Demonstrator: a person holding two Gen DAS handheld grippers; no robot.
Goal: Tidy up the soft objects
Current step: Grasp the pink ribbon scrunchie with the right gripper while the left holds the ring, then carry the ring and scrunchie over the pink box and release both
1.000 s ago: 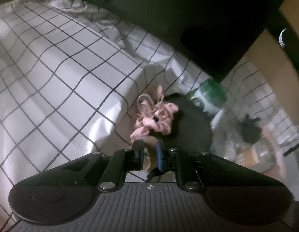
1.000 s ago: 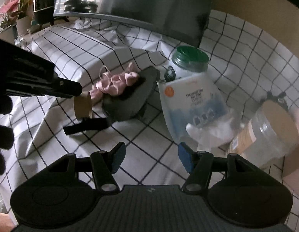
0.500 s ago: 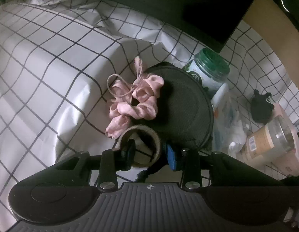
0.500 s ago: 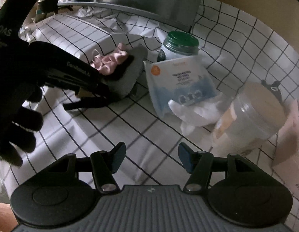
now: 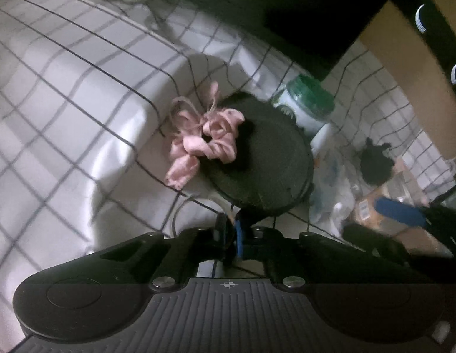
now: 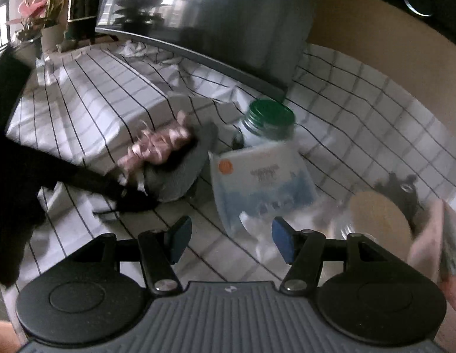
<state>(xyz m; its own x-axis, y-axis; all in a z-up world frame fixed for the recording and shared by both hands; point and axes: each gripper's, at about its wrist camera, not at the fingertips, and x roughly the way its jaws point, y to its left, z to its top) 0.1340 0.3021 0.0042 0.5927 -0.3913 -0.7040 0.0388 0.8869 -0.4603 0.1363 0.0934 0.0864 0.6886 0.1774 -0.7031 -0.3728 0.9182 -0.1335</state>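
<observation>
A pink scrunchie (image 5: 207, 138) lies across the left edge of a round dark grey pad (image 5: 263, 161) on the checked cloth; both also show in the right wrist view, the scrunchie (image 6: 157, 147) blurred on the pad (image 6: 180, 176). My left gripper (image 5: 231, 229) is nearly shut at the pad's near edge, on something pale and thin that I cannot identify. My right gripper (image 6: 228, 239) is open and empty above the cloth, in front of a blue-and-white wipes pack (image 6: 263, 182).
A green-lidded jar (image 6: 269, 123) stands behind the wipes pack. A clear jar with a tan lid (image 6: 378, 220), a small black plush (image 6: 401, 194) and a pink box (image 6: 434, 235) sit at the right. A dark monitor (image 6: 228, 17) stands behind.
My left gripper has closed and drawn back a little from the pad; the cardboard ring seen between its fingers is out of sight. My right gripper shifted view leftward, staying open.
</observation>
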